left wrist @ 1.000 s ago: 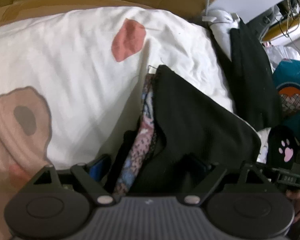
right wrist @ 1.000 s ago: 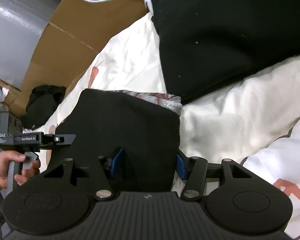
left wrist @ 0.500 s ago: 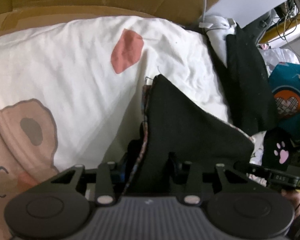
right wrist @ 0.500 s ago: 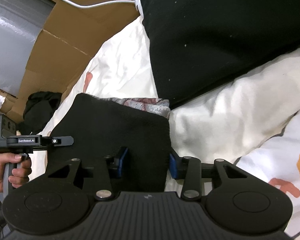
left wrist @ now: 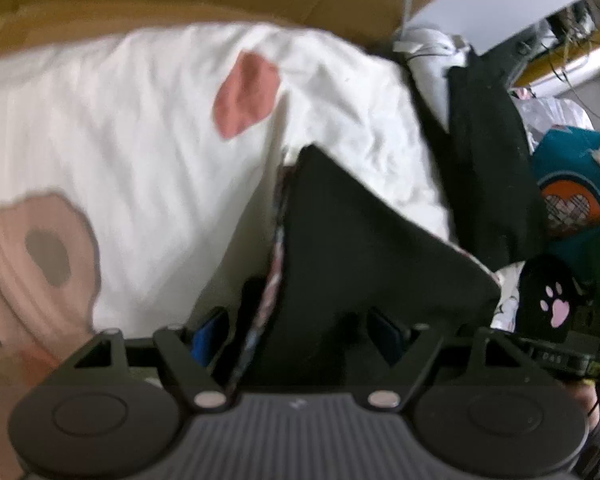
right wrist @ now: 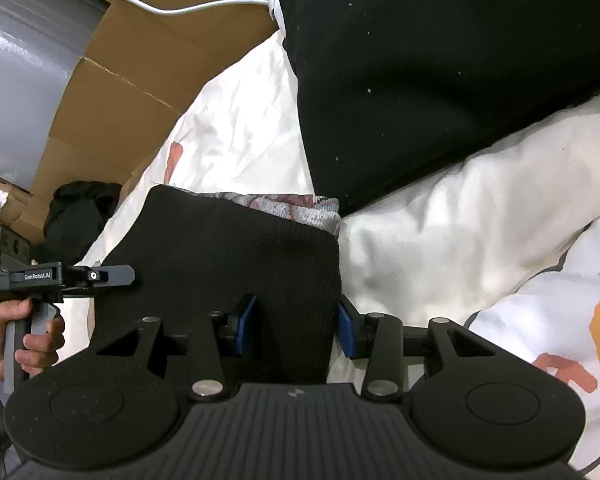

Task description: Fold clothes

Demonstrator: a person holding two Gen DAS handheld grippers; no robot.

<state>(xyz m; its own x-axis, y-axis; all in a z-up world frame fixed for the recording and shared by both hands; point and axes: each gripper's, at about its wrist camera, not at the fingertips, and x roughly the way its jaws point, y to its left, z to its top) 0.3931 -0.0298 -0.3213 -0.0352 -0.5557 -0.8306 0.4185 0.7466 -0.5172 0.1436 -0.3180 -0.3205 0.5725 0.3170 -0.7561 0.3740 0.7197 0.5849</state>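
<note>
Right wrist view puts the folded black garment [right wrist: 228, 264] on the white bedding [right wrist: 420, 248], just in front of a larger black cloth [right wrist: 440, 72]. My right gripper [right wrist: 296, 322] pinches its near edge. My left gripper [left wrist: 300, 330] has just been opening and stands spread around the other edge. With one side loose, I judge a pull could drag the fold open.

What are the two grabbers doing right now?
Left gripper: open, jaws just opened; the black garment sits between them, not gripped.
Right gripper: jaws just closed, holding the black garment's folded edge.
</note>
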